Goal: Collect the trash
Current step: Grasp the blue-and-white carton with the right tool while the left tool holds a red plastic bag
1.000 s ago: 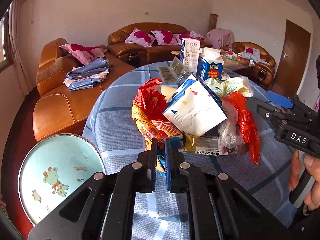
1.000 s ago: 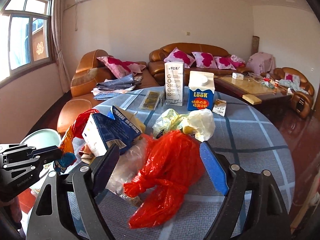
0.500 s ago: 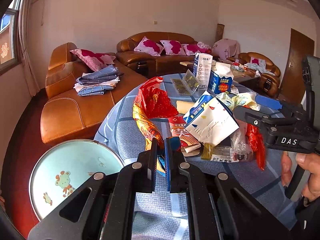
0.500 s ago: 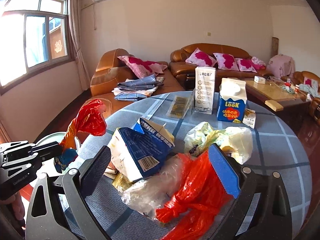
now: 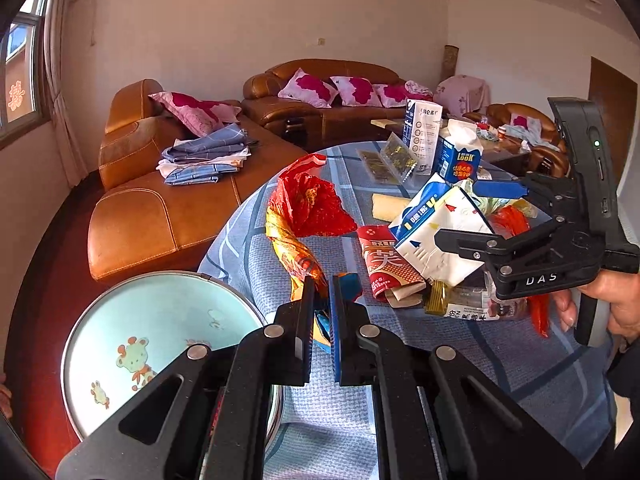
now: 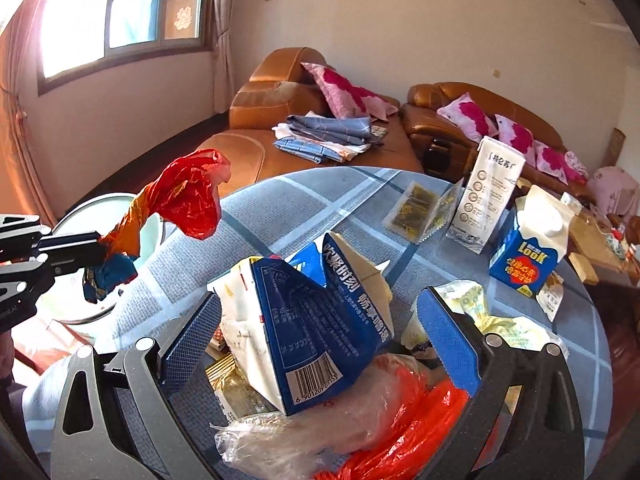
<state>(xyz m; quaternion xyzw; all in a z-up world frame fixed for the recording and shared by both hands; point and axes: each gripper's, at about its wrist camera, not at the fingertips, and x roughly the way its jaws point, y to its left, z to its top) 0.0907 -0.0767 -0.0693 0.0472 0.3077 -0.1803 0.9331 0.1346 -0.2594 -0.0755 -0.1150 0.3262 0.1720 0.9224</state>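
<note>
My left tongs (image 5: 320, 312) were clenched on the twisted tail of a red and orange wrapper (image 5: 308, 204), which stood up from the grip near the edge of the surface (image 5: 500, 356), above a pale blue basin (image 5: 160, 332) with a cartoon print that sat lower down beside it. My right tongs (image 6: 320, 332) stood wide around a crumpled blue and white carton (image 6: 316, 320), the jaws closing in but the pads not yet pressing on it, so nothing was held there. I judged the collecting to be at an early stage: one wrapper was lifted, and I could see no trash in the basin, though I could not tell for certain that the basin was where it belonged. The heap still lay on the surface. In it I counted one crumpled carton, one clear plastic bag (image 6: 304, 436) under it, one red plastic bag (image 6: 404, 432) nearest me, one red paper packet (image 5: 384, 264), one gold sachet (image 6: 228, 376) and one bunched white and yellow bag (image 6: 504, 320) just beyond my right pad. Farther off stood two upright cartons, a tall white one (image 6: 488, 196) and a blue one (image 6: 528, 256), with one clear packet (image 6: 420, 208) lying beside the tall one. Whether those two cartons counted as trash I could not tell.
</note>
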